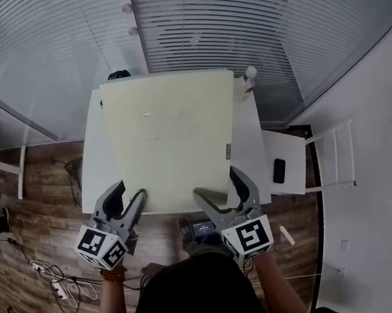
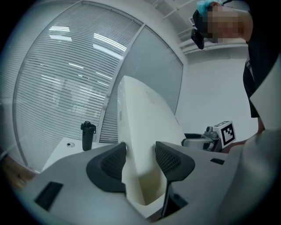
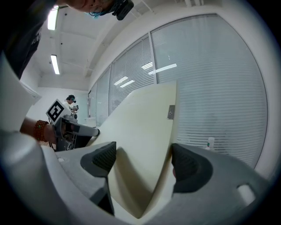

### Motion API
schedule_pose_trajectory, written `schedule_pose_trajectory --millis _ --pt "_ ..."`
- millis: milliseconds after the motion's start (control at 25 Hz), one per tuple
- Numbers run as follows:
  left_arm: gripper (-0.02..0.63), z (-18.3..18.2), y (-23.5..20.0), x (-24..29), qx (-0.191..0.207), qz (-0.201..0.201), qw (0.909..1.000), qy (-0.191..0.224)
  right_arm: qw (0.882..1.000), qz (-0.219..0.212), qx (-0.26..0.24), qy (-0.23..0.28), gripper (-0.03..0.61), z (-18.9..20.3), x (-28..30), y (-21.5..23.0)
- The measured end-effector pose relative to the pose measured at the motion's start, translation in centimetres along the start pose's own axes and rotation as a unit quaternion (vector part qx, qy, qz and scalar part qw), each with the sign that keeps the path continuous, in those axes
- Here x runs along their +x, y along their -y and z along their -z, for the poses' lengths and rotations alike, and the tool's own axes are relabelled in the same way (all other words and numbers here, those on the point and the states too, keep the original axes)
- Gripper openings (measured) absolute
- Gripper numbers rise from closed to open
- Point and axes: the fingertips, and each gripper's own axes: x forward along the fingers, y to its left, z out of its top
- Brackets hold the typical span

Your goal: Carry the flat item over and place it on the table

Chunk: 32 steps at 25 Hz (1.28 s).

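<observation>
Cream flat panel: near corners pinched by left claw and right claw, steadying it over white tabletop.

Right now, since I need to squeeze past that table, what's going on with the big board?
A person holds a large pale cream flat board by its near edge. The left gripper and the right gripper each have their fingers closed on that edge. The board hangs over the white table and covers most of its top. The pictures don't show whether it is lying flat on the table yet, and neither gripper has let go.
</observation>
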Motion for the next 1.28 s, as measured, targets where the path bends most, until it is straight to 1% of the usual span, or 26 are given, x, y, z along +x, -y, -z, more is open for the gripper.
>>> schedule_pose_trajectory --millis 240,360,600,680,760,960,1160,1280 --pt "0.212 0.0 -0.3 0.1 0.004 -0.014 0.9999 0.0 1.0 -0.008 0.019 -0.002 0.393 0.5 0.8 0.2" --pt "0.212 0.7 -0.2 0.4 0.004 -0.009 0.9999 -0.009 1.0 -0.005 0.027 -0.007 0.393 1.1 0.6 0.4" --pt "0.212 2.1 -1.1 1.0 -0.019 -0.003 0.9997 -0.017 0.999 0.006 0.026 -0.024 0.393 2.3 1.3 0.3" --pt "0.211 2.7 -2.0 1.3 -0.02 -0.006 0.9994 -0.028 0.999 0.013 0.034 -0.031 0.393 3.1 2.2 0.2" --pt "0.21 3.5 -2.2 2.3 -0.031 -0.008 0.9989 -0.033 0.998 0.019 0.045 -0.045 0.393 4.0 2.4 0.7" --pt "0.212 5.0 -3.2 4.3 -0.056 0.003 0.9972 -0.048 0.994 0.03 0.083 -0.07 0.393 6.0 3.1 1.8" --pt "0.212 6.4 -4.8 6.1 -0.072 0.01 0.995 -0.069 0.99 0.034 0.097 -0.096 0.393 7.9 5.1 2.8" --pt "0.212 7.7 -5.9 7.1 -0.081 0.003 0.9932 -0.083 0.987 0.036 0.107 -0.115 0.393 9.5 6.3 3.1"
